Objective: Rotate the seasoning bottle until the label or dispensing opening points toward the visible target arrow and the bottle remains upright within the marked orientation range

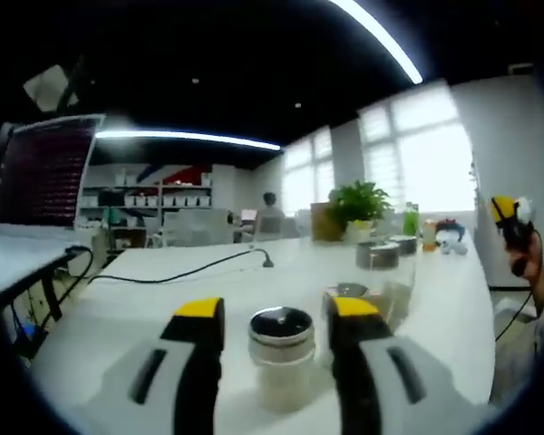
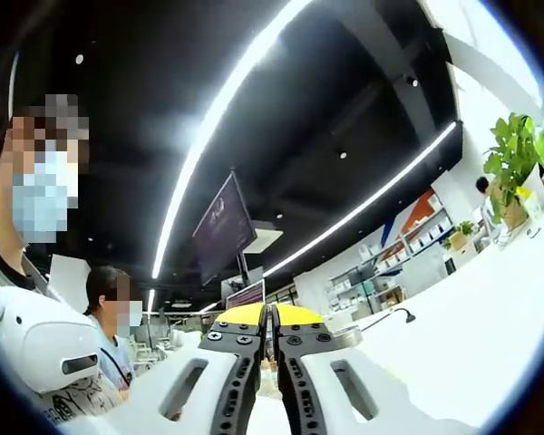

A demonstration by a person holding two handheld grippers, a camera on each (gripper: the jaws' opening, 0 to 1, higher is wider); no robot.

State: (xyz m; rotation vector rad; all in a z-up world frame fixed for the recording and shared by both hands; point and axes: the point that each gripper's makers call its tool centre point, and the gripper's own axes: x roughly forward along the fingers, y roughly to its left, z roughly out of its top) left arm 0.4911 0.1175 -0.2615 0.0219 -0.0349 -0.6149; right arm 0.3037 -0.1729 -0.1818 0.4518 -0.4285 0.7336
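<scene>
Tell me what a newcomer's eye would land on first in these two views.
In the left gripper view, the bottle with its shiny metal cap stands upright on the white table, between the yellow-tipped jaws of the left claw, which sit apart on either side of it. In the right gripper view, the right claw points up toward the dark ceiling with its jaws pressed together, under a long bright light strip.

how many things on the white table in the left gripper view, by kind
seasoning bottle, between the left gripper jaws: 1
round metal tins: 2
lidded clear jar beyond the bottle: 1
potted plant: 1
black cable: 1
colored drink bottles at the far end: 2, with small blurred items beside them that I can't count
total: 8 on the table
</scene>
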